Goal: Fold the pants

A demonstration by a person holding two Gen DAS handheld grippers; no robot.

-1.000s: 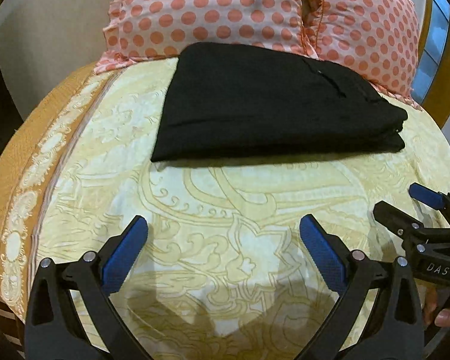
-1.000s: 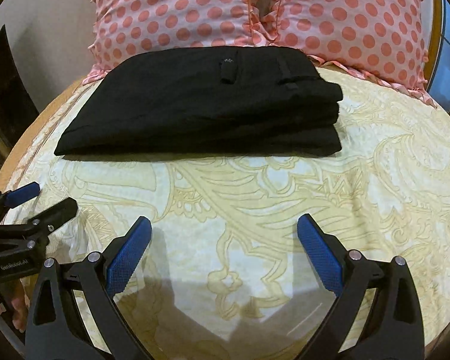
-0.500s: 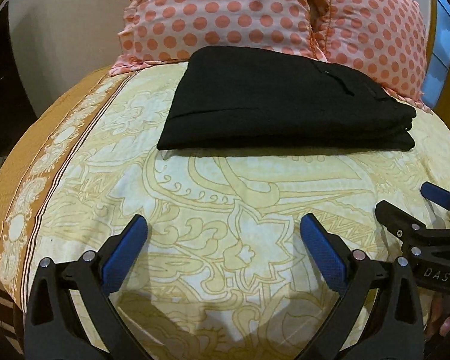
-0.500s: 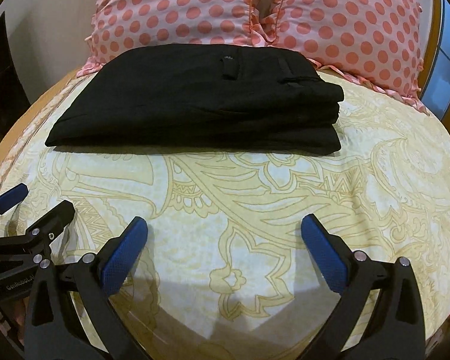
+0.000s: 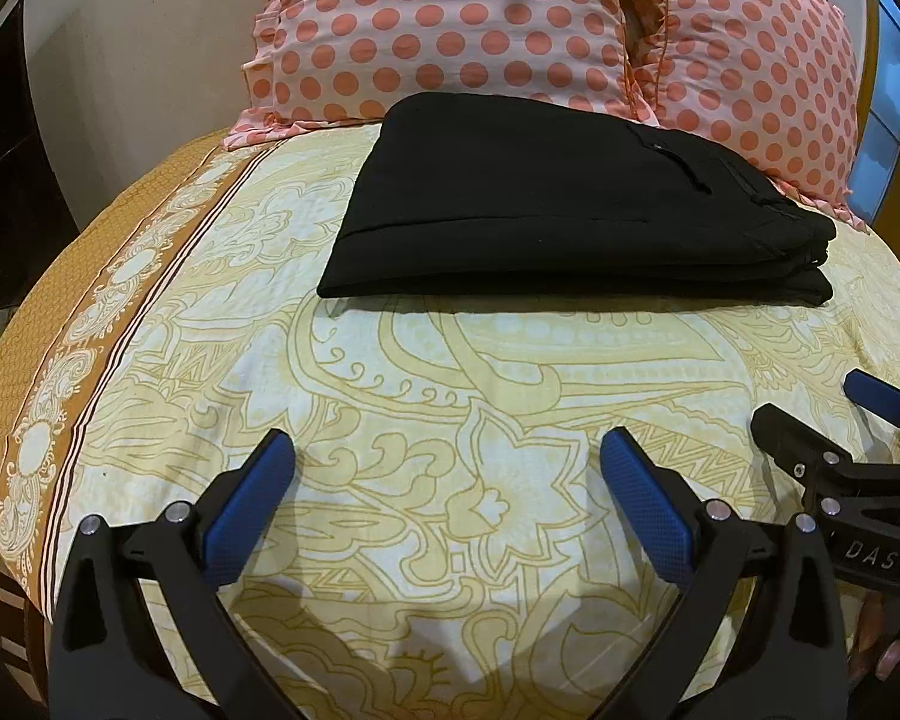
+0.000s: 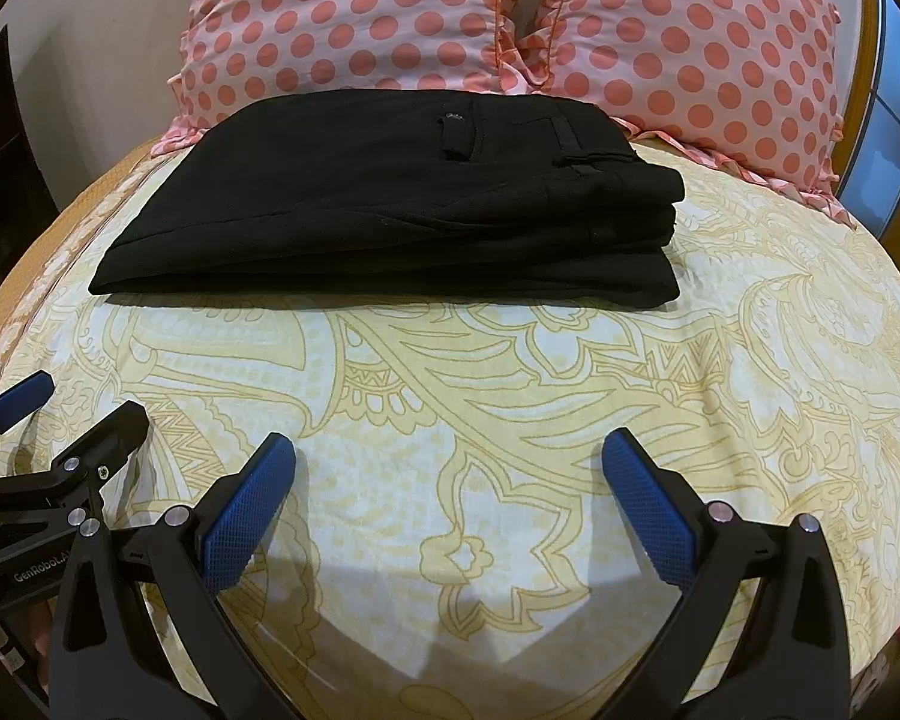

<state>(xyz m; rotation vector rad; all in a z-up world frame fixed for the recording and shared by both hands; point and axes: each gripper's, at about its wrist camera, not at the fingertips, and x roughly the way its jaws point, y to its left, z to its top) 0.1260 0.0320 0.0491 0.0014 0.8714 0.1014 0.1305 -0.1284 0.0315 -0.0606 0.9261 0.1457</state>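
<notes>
Covering the bed, yellow paisley sheet (image 5: 450, 396) under folded black pants (image 5: 558, 204), polka-dot pillows (image 6: 390, 18) behind.

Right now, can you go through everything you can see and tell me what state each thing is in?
Pants: folded into a flat stack, lying on the bedsheet, held by nothing.
Left gripper: open, empty, over the sheet short of the pants.
Right gripper: open, empty, also short of the pants.
Pillows: two, propped side by side behind the pants.
Bedsheet: spread fairly smooth.
</notes>
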